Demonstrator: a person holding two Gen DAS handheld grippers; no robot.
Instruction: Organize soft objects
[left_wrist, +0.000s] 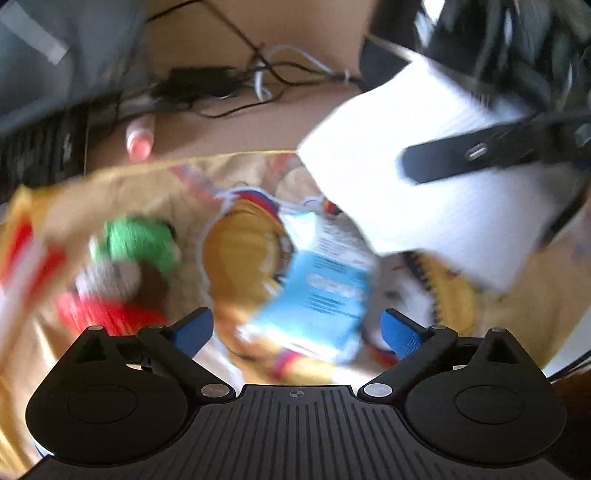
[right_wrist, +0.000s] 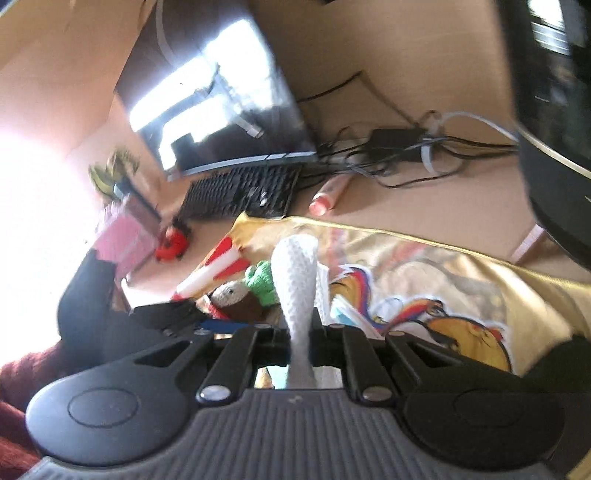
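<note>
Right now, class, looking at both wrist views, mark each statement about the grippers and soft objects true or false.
1. The right gripper is clamped on a white cloth. True.
2. The left gripper holds the blue packet. False: its jaws are open, with the packet lying beyond them.
3. A crocheted toy with a green part lies on the yellow printed fabric. True.
4. The keyboard rests on the fabric. False: it sits on the desk beyond it.

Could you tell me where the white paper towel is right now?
The paper towel is pinched in the right gripper, held above the yellow cloth; the left wrist view shows it upper right.
</note>
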